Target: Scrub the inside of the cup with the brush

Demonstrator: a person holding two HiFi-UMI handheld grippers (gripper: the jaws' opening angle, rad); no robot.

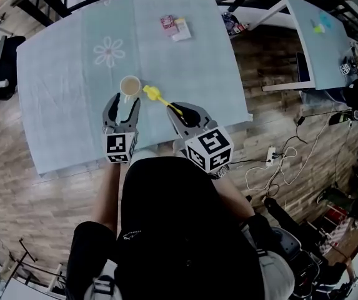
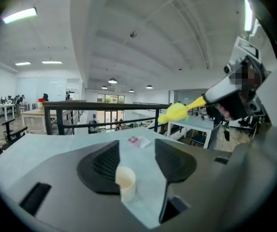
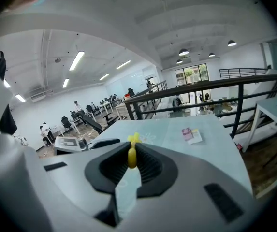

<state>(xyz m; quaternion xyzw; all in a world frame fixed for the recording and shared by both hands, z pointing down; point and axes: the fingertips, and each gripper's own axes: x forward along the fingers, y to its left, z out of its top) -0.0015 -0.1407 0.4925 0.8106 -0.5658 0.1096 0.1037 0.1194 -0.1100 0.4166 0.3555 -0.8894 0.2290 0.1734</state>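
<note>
Both forearms reach forward from the body over the near edge of the table [image 1: 60, 124]. The left hand-held gripper [image 1: 123, 103] is held over the table, pointing slightly downward with its jaws apart. The cup [image 1: 130, 87] shows in the gap just beyond them, and neither pad presses on it. The right hand-held gripper [image 1: 183, 111] is just beside the left one (a little nearer the table's right side). Its jaws are closed on the handle of the yellow brush [image 1: 156, 96].
</note>
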